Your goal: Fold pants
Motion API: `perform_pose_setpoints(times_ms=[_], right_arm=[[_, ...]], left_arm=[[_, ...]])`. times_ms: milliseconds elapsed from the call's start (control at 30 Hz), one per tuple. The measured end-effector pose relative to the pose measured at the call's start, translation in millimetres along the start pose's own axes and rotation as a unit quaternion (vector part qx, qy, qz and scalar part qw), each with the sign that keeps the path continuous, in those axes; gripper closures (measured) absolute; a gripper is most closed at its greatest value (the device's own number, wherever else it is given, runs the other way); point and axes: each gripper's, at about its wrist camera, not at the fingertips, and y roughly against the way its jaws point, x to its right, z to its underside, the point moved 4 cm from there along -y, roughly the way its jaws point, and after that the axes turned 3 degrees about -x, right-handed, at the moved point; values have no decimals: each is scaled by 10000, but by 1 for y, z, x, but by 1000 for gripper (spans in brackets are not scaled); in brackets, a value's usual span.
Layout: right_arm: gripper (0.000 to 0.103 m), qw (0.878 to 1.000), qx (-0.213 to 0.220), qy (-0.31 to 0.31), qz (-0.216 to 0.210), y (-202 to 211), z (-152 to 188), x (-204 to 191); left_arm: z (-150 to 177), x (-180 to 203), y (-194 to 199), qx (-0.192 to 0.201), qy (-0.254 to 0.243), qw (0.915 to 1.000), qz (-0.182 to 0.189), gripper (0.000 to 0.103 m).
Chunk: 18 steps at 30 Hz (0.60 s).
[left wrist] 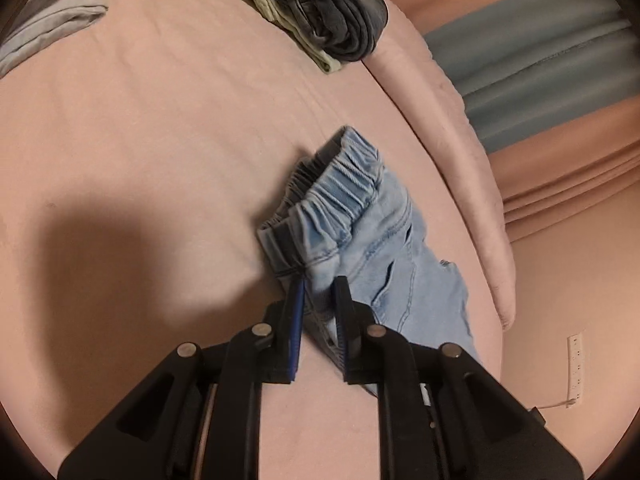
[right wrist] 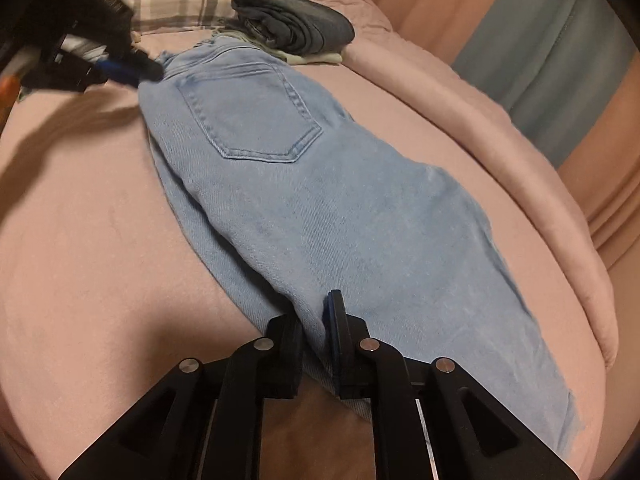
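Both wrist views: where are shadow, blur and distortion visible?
Left wrist view: a big soft shadow lies on the pink sheet at left; the bed edge bows from the fisheye. Right wrist view: the left gripper at upper left is motion-blurred; the light blue jeans stay sharp.

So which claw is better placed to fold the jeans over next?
Probably right: the right claw grips the leg end of the jeans, free to lift toward the waistband, where the left claw pins it.
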Motion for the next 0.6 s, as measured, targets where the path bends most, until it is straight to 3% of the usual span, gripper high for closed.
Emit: perform_pose_setpoints(times_ms=[33,67,100,133,167,233,300,367,467,600], right_arm=[[86,9997,-35,-100,-199,6,0,4],[74,9989,-11,-210,-410,11,0,8],[64,9972,34,-353,-655,20,3,10],[45,9943,83,-534,-924,27,5,16],[41,9912,170,-702,-1113,34,8,21],[41,9816,342,-1151,-1487,46,7,39],[41,9717,435,-1544,-1735,48,6,53],[41,9570,489,-2074,-1966,42,4,72],[44,9432,464,-2620,-1990,22,-6,97],[56,9332,434,-2963,-1985,-2,-27,117]], left_arm=[[-2,5,6,105,-181,9997,-156,89],[-4,13,14,247,-428,9983,-311,93],[-6,23,22,393,-678,9961,-415,91],[-7,34,28,493,-890,9939,-433,90],[-9,44,32,562,-1063,9919,-398,90],[-12,63,33,598,-1355,9885,-296,87],[-18,81,22,573,-1524,9863,-251,77],[-21,94,7,479,-1627,9854,-180,76],[-23,111,-19,329,-1884,9813,-217,76],[-15,117,-53,190,-2500,9655,-709,76]])
